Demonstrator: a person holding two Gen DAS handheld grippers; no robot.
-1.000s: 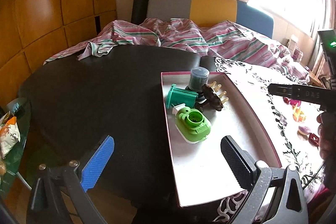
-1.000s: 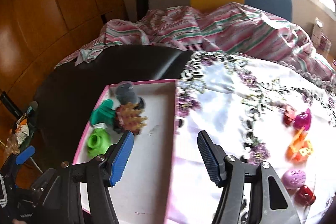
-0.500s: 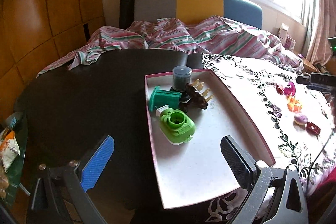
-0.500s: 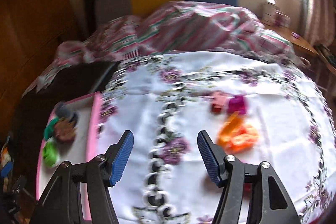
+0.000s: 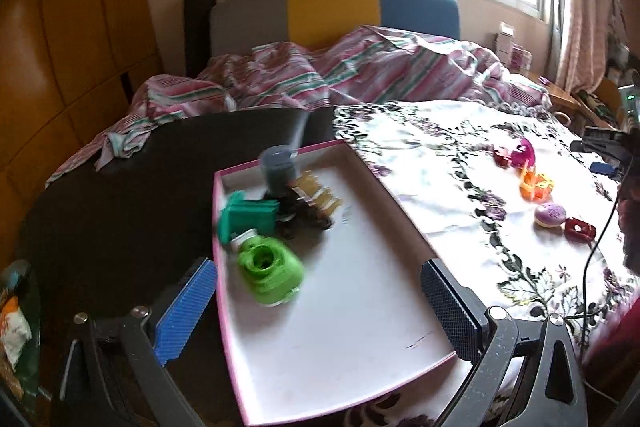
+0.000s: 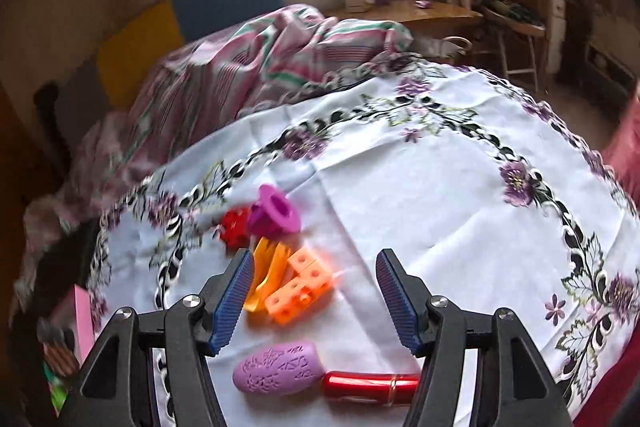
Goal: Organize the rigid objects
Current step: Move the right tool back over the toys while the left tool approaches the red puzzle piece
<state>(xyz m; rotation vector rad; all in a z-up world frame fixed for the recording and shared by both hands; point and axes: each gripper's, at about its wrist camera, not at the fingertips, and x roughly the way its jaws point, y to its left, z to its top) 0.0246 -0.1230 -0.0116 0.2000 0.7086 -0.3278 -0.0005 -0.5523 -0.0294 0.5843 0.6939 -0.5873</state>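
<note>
Hovering your right gripper over the orange blocks, jaws apart, empty.
Left gripper gapes over the pink tray, well left of those blocks.

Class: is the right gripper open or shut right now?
Open: the right gripper shows a wide gap over the orange blocks, touching nothing.

A tray lies on the surface, left of the tablecloth; small toys lie on the cloth, a bed behind.
</note>
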